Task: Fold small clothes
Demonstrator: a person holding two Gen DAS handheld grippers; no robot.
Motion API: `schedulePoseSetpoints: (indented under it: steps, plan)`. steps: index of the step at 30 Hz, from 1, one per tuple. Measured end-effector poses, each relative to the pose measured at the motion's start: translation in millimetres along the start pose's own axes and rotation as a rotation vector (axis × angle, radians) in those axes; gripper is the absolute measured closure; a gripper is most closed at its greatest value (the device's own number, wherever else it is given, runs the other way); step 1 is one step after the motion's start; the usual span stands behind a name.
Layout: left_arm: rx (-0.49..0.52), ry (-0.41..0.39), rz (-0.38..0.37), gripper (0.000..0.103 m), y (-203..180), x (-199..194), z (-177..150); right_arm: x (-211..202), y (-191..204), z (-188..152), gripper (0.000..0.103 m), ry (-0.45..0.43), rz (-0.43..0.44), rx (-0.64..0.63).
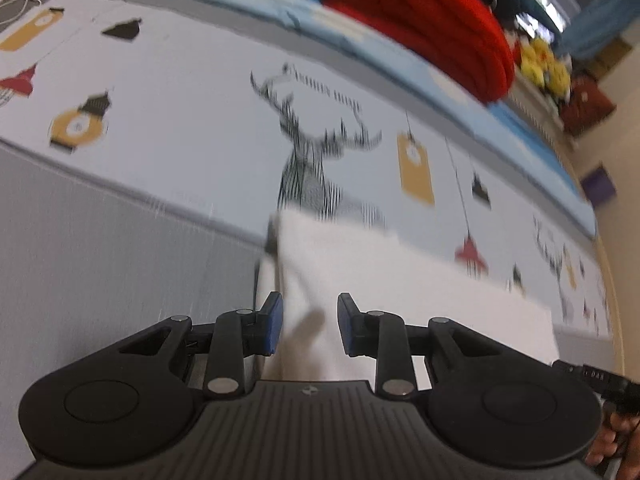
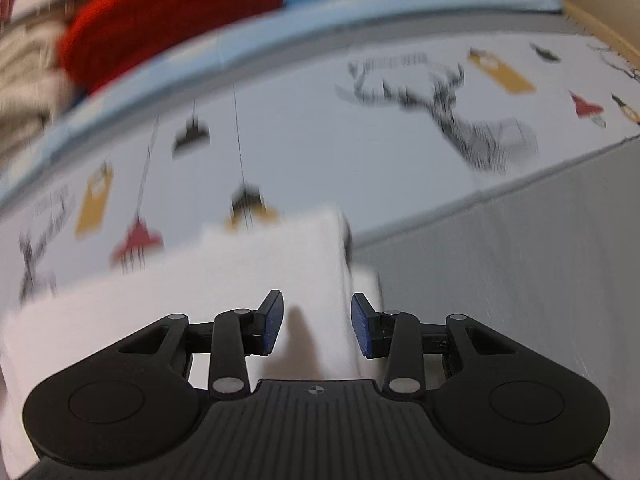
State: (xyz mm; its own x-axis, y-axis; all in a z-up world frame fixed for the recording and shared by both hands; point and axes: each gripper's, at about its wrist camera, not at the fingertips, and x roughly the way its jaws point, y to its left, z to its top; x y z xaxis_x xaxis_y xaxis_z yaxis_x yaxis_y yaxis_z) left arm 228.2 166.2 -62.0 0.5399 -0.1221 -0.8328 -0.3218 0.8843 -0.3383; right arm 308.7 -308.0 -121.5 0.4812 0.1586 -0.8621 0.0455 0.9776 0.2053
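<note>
Both jaws part-open, gripping nothing: left gripper and right gripper hover over the white cloth, which lies on the deer-print mat

Even indoor light, heavy motion blur (right view worst), fisheye-bent edges, soft shadows
</note>
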Motion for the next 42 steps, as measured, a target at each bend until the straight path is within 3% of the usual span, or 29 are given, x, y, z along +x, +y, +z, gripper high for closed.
schedulePoseSetpoints:
  steps: [5, 10, 12, 17, 21, 25, 26, 29, 32, 35, 38, 40, 42]
  plan:
    - [0.127, 0.102, 0.016, 0.071, -8, -30, -44, -24, -18, -36, 0.063, 0.111, -0.037, -0.049]
    - [0.217, 0.079, -0.022, 0.071, -14, -67, -77, -82, -38, -54, 0.062, 0.041, 0.014, -0.075]
    - [0.257, 0.076, 0.007, 0.072, -11, -65, -95, -92, -44, -65, 0.06, 0.034, 0.033, -0.068]
    - [0.246, 0.125, 0.046, 0.072, -8, -51, -95, -85, -42, -82, 0.06, 0.071, 0.011, -0.128]
    - [0.254, 0.168, 0.07, 0.072, -5, -43, -98, -67, -41, -90, 0.06, 0.179, 0.004, -0.16]
    - [0.252, 0.214, 0.102, 0.073, 4, -37, -100, -60, -38, -95, 0.061, 0.205, -0.021, -0.208]
    - [0.255, 0.225, 0.101, 0.076, 5, -36, -101, -60, -39, -96, 0.063, 0.211, -0.017, -0.213]
    - [0.276, 0.243, 0.085, 0.094, 5, -35, -103, -61, -42, -97, 0.09, 0.214, 0.017, -0.218]
    - [0.292, 0.211, 0.074, 0.1, 4, -42, -102, -66, -43, -97, 0.096, 0.198, 0.046, -0.229]
    - [0.219, 0.16, 0.028, 0.1, 13, -54, -95, -77, -50, -90, 0.097, 0.147, 0.084, -0.183]
    - [0.283, 0.259, 0.08, 0.1, 11, -40, -104, -87, -69, -80, 0.098, 0.115, 0.151, -0.04]
    - [0.328, 0.316, 0.086, 0.099, 8, -32, -111, -76, -73, -84, 0.098, 0.186, 0.098, -0.032]
    - [0.309, 0.323, 0.076, 0.098, 10, -33, -109, -66, -66, -90, 0.097, 0.237, 0.062, -0.093]
